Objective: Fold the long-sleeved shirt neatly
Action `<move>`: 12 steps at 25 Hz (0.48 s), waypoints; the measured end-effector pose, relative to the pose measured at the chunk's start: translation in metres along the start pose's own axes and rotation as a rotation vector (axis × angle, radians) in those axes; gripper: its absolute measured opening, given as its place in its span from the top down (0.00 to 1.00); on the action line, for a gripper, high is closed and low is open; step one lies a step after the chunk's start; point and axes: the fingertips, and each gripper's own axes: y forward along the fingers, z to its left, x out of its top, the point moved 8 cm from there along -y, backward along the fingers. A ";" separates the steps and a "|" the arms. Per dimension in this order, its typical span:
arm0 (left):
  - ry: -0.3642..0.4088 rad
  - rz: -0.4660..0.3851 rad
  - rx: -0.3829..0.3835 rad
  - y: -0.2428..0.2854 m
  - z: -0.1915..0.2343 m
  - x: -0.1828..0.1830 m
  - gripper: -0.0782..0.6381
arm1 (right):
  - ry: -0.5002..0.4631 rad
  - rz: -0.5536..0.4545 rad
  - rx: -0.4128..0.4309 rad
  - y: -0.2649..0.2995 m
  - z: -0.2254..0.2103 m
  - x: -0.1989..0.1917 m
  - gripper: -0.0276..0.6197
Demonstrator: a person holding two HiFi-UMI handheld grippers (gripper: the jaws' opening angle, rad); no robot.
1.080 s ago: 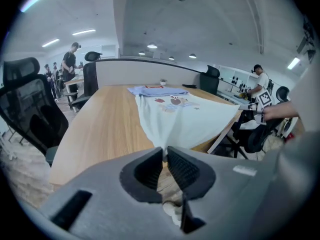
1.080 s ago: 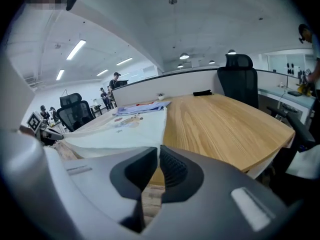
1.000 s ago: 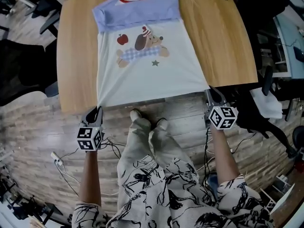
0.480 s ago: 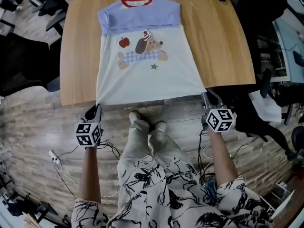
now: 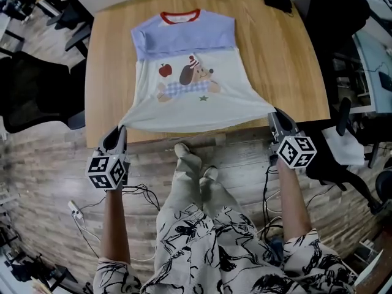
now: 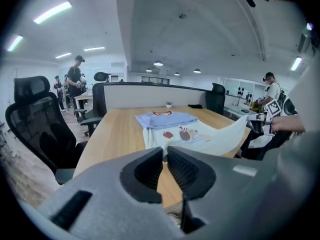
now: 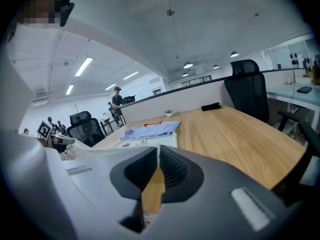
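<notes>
The shirt [image 5: 187, 72] lies on the table [image 5: 275, 54], with its neck at the table's far side. Its bottom edge is lifted just past the table's near side. The left gripper [image 5: 120, 129] pinches one bottom corner tight, and the right gripper [image 5: 274, 113] pinches the other. Both corners hide inside the jaws. The sleeves are hard to make out.

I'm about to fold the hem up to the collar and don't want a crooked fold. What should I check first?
1. Left gripper shut on a hem corner of the shirt: ok.
2. Right gripper shut on the other corner: ok.
3. Hem stretched between them, off the table: ok.
4. No sleeve sticking out past the body: ok.
5. Collar area free; black object lies apart: ok.
6. Cloth flat under the raised hem: cannot tell.
</notes>
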 end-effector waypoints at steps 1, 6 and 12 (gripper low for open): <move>-0.001 -0.010 -0.004 0.002 0.005 0.011 0.84 | 0.023 -0.015 0.003 0.005 0.000 0.010 0.91; -0.012 -0.064 -0.037 0.020 0.026 0.057 0.84 | 0.079 -0.071 0.007 0.034 -0.004 0.057 0.91; -0.004 -0.098 -0.055 0.053 0.048 0.097 0.84 | 0.056 -0.093 -0.030 0.070 -0.003 0.094 0.92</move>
